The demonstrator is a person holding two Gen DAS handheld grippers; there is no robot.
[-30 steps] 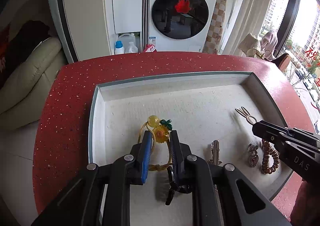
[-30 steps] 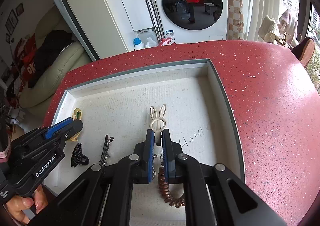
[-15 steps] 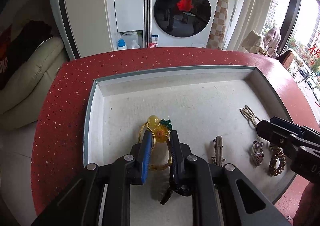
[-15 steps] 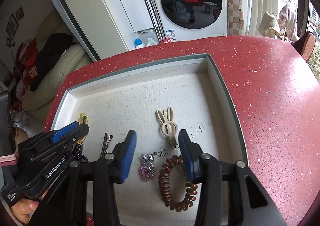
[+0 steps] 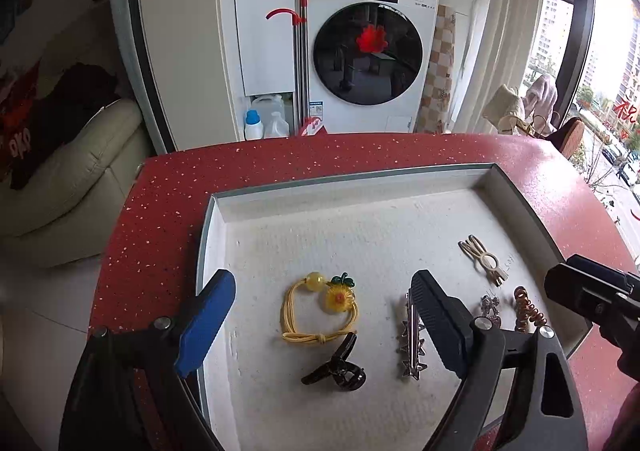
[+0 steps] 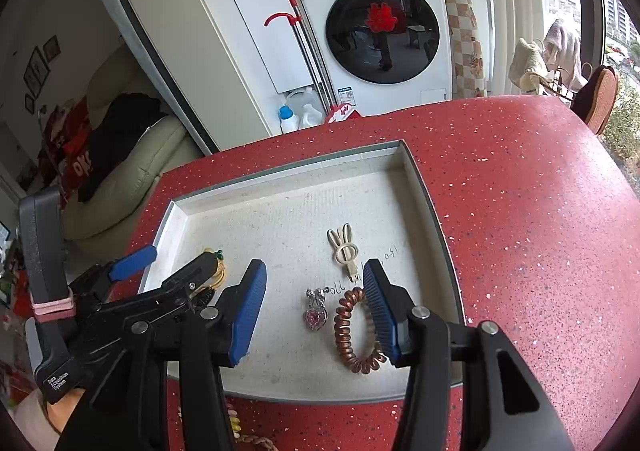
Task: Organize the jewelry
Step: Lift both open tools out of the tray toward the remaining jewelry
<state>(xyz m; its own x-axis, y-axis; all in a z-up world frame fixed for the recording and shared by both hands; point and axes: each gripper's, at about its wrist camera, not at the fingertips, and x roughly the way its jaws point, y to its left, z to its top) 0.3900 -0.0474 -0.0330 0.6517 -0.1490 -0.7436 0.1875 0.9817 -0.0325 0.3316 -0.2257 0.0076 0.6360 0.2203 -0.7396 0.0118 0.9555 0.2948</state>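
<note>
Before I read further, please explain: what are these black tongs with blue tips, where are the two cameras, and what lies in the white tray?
These are hand-held grippers, one in each of a person's hands, not a robot. Each carries a camera looking along its two fingers, so each picture shows its own gripper at the bottom.

The left gripper is opening wide; the right gripper is also opening. Neither holds anything.

In the white tray on the red counter lie, all loose: a yellow hair tie with a flower charm, a black claw clip, a silver hair clip, a pink heart pendant, a brown spiral hair tie and a cream rabbit clip.

Behind stands a washing machine.
</note>
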